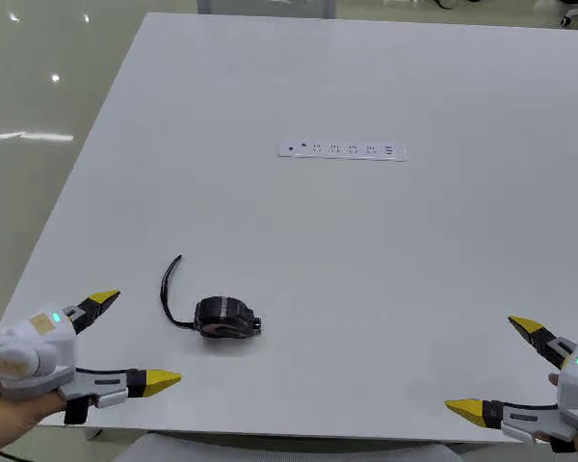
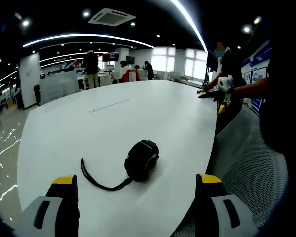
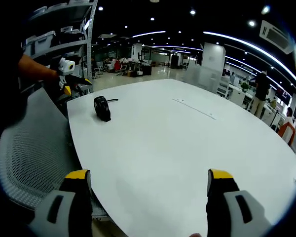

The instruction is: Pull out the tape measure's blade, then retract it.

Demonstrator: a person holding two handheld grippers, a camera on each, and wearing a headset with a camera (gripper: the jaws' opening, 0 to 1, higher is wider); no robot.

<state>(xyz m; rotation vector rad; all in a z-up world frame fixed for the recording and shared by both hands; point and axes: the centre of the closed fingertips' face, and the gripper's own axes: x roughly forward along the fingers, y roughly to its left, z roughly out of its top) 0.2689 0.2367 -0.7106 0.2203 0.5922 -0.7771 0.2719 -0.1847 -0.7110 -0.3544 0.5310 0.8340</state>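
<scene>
A black tape measure [image 1: 226,318] with a black wrist strap [image 1: 170,286] lies on the white table [image 1: 347,231] near its front left. My left gripper [image 1: 141,339] is open just left of it, yellow tips apart, nothing between them. In the left gripper view the tape measure [image 2: 141,159] sits a short way ahead, between the jaws. My right gripper [image 1: 501,371] is open at the table's front right corner, far from the tape measure. The right gripper view has the tape measure [image 3: 102,107] far off to the left, with the left gripper [image 3: 74,84] beyond it.
A white power strip [image 1: 343,149] lies flat at the table's middle. A grey mesh chair [image 2: 251,163] stands at the table's near edge. People and desks fill the office in the background. The glossy floor [image 1: 29,115] is to the left.
</scene>
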